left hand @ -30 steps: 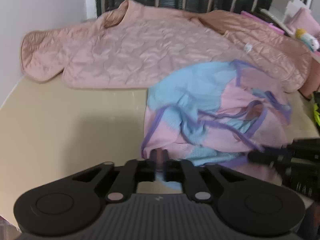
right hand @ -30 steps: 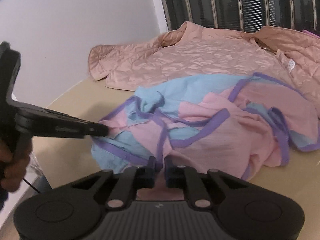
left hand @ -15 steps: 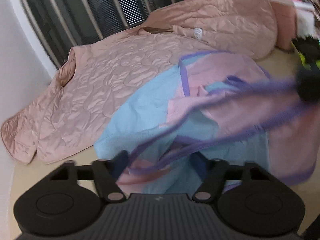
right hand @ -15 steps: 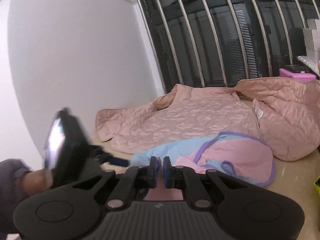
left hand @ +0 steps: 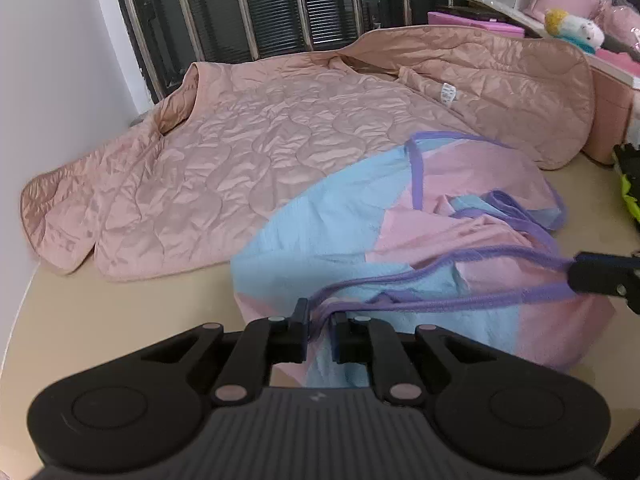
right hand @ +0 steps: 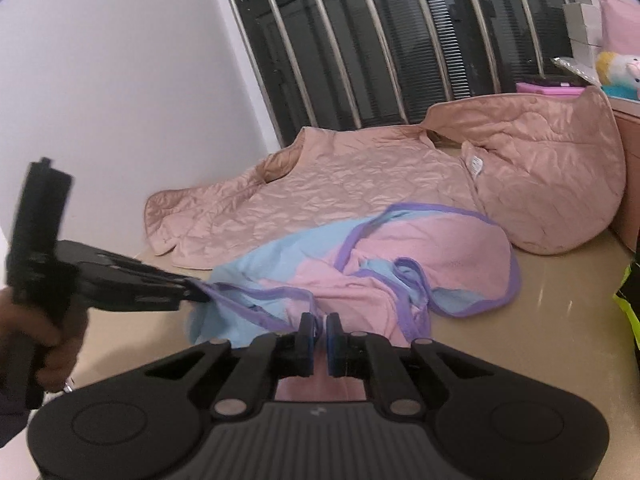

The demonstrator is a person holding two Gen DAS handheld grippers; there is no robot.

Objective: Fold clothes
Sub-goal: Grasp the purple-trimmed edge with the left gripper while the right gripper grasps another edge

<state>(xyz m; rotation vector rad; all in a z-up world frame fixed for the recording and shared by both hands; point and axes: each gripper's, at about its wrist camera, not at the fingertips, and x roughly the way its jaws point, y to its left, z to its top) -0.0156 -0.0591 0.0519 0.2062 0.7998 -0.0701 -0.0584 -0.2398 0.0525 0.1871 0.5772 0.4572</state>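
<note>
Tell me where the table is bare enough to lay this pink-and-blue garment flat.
Bare tabletop lies near-left, between the white wall and the pink-and-blue garment. The quilted peach jacket crowds the back; a neon-yellow item edges the right.

My working surface is a smooth beige tabletop (left hand: 120, 312). A quilted, satin-sheened peach jacket (left hand: 248, 168) lies spread flat toward 11 o'clock. A crumpled pink-and-blue knit garment with purple trim (left hand: 352, 224) lies toward 1 o'clock, its far edge overlapping the jacket. A neon-yellow item (right hand: 630, 300) sits at 3 o'clock.
</note>
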